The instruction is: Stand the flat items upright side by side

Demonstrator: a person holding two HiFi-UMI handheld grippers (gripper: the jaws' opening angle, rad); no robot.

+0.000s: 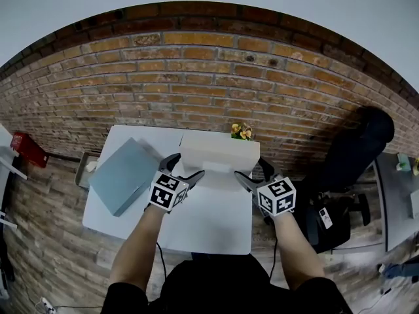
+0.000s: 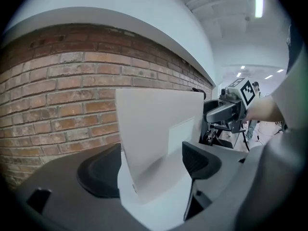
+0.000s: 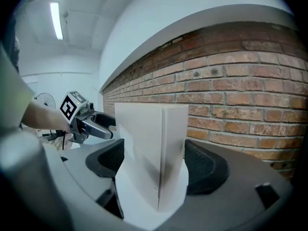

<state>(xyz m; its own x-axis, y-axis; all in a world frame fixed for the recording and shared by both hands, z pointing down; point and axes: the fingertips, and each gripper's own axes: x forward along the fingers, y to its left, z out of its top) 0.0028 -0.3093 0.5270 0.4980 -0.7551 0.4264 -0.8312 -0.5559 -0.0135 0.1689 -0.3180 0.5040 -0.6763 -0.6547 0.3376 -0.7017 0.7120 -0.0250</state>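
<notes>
Crosswise between the two hands sits the white box [image 1: 219, 152], its long axis running left to right, parallel to the brick wall [image 1: 196, 77] just behind it. Each short end is taken by one hand. The left gripper [image 1: 184, 167] has its fingers [image 2: 98, 172] clamped on the left end, one against each broad face. The right gripper [image 1: 254, 173] grips the right end the same way, its fingers [image 3: 204, 167] pressing both sides. So the box lies straight ahead of both sets of fingers, and neither hand is nearer. It stands on a long narrow edge at the back of the desk [image 1: 209, 231], top edge level; whether its bottom edge touches the desk cannot be told. It is plain, matt, thin and stiff-looking. A grey box [image 1: 124, 175] lies flat on the desk's left part, near the left gripper, so that hand looks better placed to raise it beside the white one
</notes>
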